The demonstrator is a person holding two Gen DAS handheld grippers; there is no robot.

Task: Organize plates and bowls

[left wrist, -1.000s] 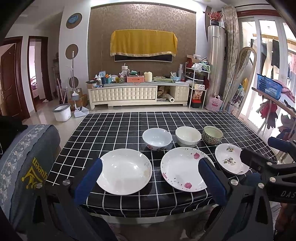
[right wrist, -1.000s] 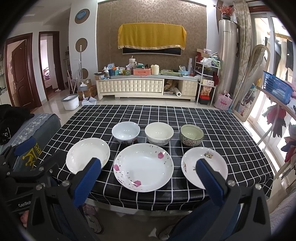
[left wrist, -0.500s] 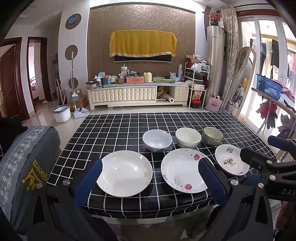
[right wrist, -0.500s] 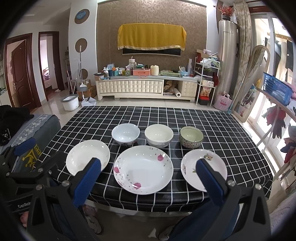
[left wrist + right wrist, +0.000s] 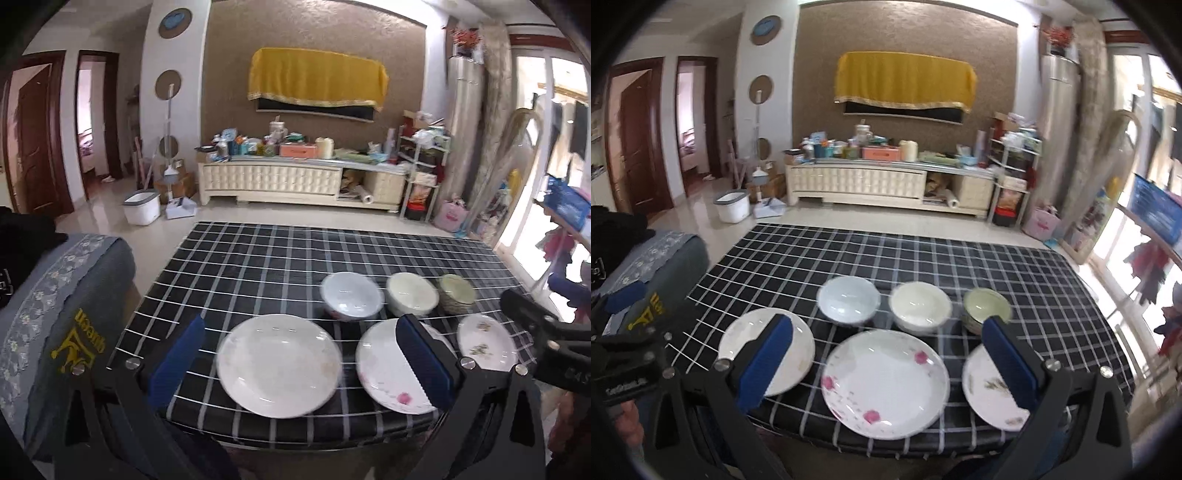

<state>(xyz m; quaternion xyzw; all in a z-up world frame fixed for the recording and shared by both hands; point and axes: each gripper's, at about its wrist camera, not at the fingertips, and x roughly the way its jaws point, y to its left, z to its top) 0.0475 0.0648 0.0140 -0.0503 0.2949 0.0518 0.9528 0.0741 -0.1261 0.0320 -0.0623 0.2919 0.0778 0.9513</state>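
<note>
Three plates line the near edge of the black checked table [image 5: 1015,273]: a plain white plate [image 5: 279,363] [image 5: 798,343], a big pink-flowered plate [image 5: 886,380] [image 5: 384,369], and a small patterned plate [image 5: 986,387] [image 5: 485,347]. Behind them stand a white-blue bowl [image 5: 848,304] [image 5: 351,295], a cream bowl [image 5: 919,306] [image 5: 412,297] and a green patterned bowl [image 5: 984,306] [image 5: 456,293]. My left gripper [image 5: 301,363] hangs open in front of the plain plate. My right gripper [image 5: 886,367] hangs open in front of the flowered plate. Nothing is held.
A grey upholstered seat [image 5: 55,317] stands at the table's left. A clothes rack with a blue basket [image 5: 1156,214] stands to the right. A cream TV cabinet [image 5: 295,181] is far behind. The far half of the table carries no dishes.
Both grippers have swung and tilted: the left view shifted left so the dishes sit further right, and both moved nearer the table's front edge. The dishes have not moved.
</note>
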